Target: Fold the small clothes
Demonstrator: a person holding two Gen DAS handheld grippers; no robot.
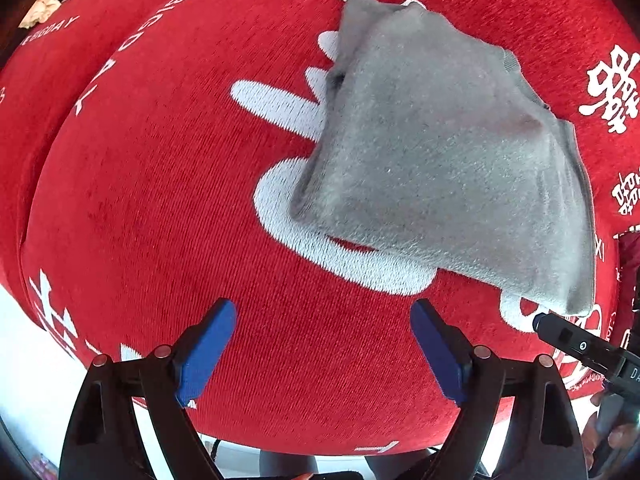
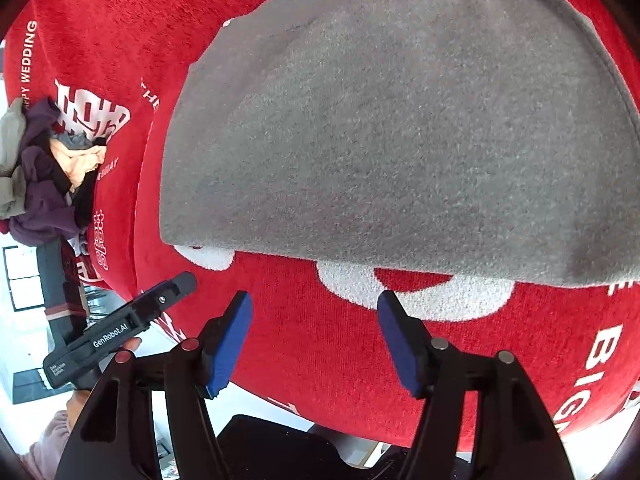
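Note:
A grey fleece garment lies folded on a red cloth with white lettering. In the right wrist view the grey garment fills the upper middle, its ribbed collar at the far edge. My left gripper is open and empty, hovering over the red cloth to the near left of the garment. My right gripper is open and empty, just short of the garment's near folded edge. The right gripper's finger shows at the garment's near right corner in the left wrist view; the left gripper's body shows at left in the right wrist view.
A pile of small clothes, purple, grey and peach, lies at the far left of the red cloth. A peach piece shows at the top left in the left wrist view. The table's near edge runs just before the grippers.

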